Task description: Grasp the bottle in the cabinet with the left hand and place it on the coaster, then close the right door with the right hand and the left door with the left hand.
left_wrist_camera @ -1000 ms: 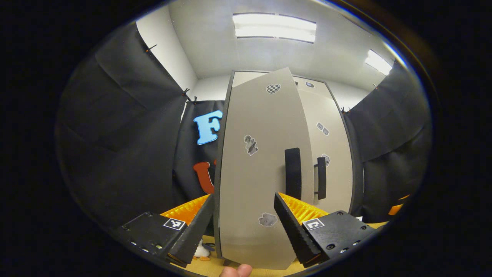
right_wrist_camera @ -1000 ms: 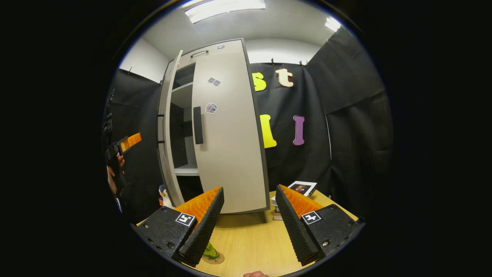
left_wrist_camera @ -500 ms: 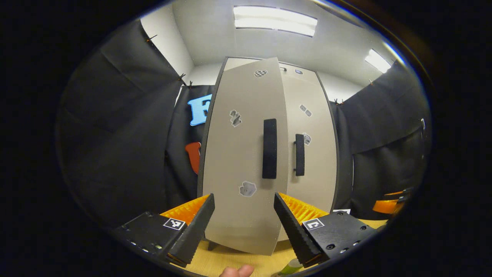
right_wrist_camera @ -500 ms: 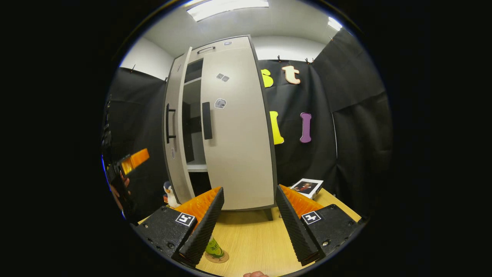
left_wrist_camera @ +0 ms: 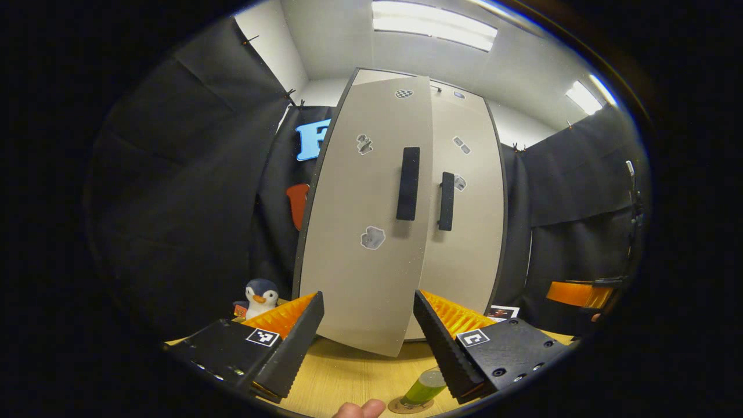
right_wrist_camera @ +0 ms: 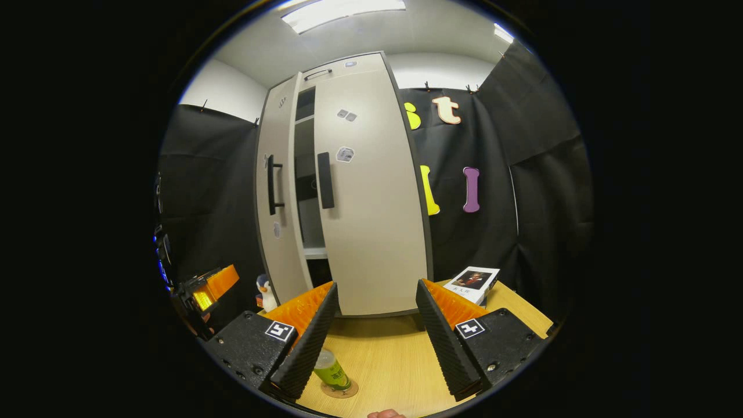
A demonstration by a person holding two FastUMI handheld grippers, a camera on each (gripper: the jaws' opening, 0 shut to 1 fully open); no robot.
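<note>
The bottle (right_wrist_camera: 332,368) stands on the coaster (right_wrist_camera: 341,390) on the table (right_wrist_camera: 389,360). The cabinet's left door (right_wrist_camera: 278,191) hangs ajar (bare shelf (right_wrist_camera: 316,253) inside); right door (right_wrist_camera: 371,191) closed. Left gripper (left_wrist_camera: 367,331) and right gripper (right_wrist_camera: 376,325) are spread, empty.

Cabinet doors (right_wrist_camera: 371,191): smooth matt laminate. Handles (left_wrist_camera: 407,183): matt black. Table (right_wrist_camera: 383,366): light wood grain. Bottle (right_wrist_camera: 332,369): glossy green plastic. Penguin toy (left_wrist_camera: 259,294): plush. Booth wall (right_wrist_camera: 522,191): matt cloth.

One bottle (right_wrist_camera: 331,368), one coaster (right_wrist_camera: 340,391), two doors (left_wrist_camera: 363,220), one penguin (left_wrist_camera: 259,296), one book (right_wrist_camera: 475,283).
</note>
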